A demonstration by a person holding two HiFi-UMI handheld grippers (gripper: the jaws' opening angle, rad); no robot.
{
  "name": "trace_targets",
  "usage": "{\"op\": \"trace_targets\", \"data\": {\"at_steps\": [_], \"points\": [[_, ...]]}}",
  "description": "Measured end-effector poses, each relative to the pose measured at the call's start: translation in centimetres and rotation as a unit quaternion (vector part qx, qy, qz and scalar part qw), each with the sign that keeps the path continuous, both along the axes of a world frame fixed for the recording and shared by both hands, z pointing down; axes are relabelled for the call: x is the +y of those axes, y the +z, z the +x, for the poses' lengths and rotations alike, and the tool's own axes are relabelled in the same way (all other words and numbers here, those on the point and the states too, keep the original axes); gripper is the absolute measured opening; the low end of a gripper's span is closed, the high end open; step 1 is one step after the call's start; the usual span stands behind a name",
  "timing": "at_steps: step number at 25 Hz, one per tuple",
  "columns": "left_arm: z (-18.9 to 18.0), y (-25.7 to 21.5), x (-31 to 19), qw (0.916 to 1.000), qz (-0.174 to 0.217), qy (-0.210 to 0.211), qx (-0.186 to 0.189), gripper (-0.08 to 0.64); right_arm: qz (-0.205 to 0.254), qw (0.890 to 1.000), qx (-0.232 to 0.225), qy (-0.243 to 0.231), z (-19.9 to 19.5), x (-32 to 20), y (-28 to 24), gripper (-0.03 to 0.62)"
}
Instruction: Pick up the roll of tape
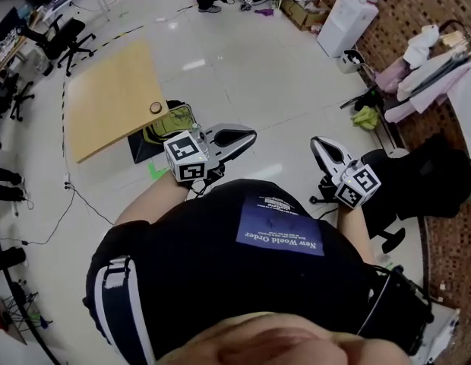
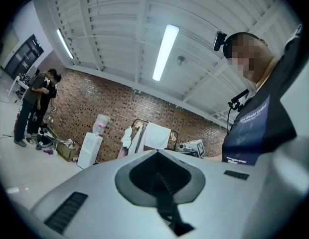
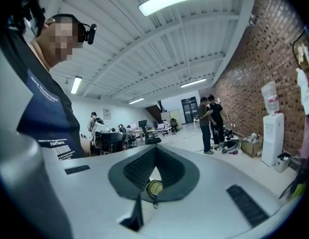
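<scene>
We look down past our dark shirt at both tools held out level in front of us, well apart from the task's thing. The roll of tape lies flat on the near corner of a wooden tabletop, up and to the left of us, right at its edge, with a black and green bag on the floor just below that corner. Our left gripper has its jaws brought fully together, the tips meeting in a point, and nothing is between them; its marker cube sits over our wrist. Our right gripper also shows its jaws closed tip to tip with no hold on anything, its marker cube near our hand. In the right gripper view a small yellowish round shape shows through the hollow behind the tips, and we cannot tell what it is. Neither tool touches the tape or the tabletop. Farther off a white water dispenser stands against a brick wall, beside a rack hung with light cloths, and office chairs stand beyond the tabletop's far side.
</scene>
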State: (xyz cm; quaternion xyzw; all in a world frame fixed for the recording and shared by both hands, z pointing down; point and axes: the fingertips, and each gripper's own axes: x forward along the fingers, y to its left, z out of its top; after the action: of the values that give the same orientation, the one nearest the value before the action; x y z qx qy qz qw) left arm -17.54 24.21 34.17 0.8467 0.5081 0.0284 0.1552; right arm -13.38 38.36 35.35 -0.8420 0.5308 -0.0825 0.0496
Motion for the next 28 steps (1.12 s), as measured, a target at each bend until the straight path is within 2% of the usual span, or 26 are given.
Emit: {"op": "trace_targets", "data": {"at_steps": [4,8,12,17,22,25,28], "points": [[6.3,1.3,0.1,0.9993,0.010,-0.035,-0.009,0.006,0.014,1.000,-0.011,-0.021,7.5,0.7,1.4,-0.014],[13.0,1.6,1.3,0.9955,0.021,-0.093,-0.007,0.006,0.022,0.997,-0.004,-0.081,15.7,1.0,1.9,-0.015],[18.8,0.9,2.5,0.9884,0.027,-0.150,-0.008,0.006,0.014,0.990,0.002,-0.143,23.0,0.9,1.8,-0.015],[24.5,0.0,2.4,0.9760,0.025,-0.216,-0.020,0.006,0.012,0.977,0.017,-0.210,30.3,-0.6,0.9,-0.014],[26.9,0.9,1.2,0.9657,0.028,-0.256,-0.035,0.006,0.016,0.965,0.014,-0.260,34.8,-4.0,1.1,-0.014],[27.9,1.6,-1.7,0.9572,0.016,-0.285,-0.046,0.006,0.013,0.958,0.016,-0.286,36.2,-7.4,1.2,-0.015],[28.6,1.9,-5.2,0.9540,0.004,-0.296,-0.045,0.006,0.010,0.953,0.016,-0.303,37.0,-11.7,1.2,-0.015]]}}
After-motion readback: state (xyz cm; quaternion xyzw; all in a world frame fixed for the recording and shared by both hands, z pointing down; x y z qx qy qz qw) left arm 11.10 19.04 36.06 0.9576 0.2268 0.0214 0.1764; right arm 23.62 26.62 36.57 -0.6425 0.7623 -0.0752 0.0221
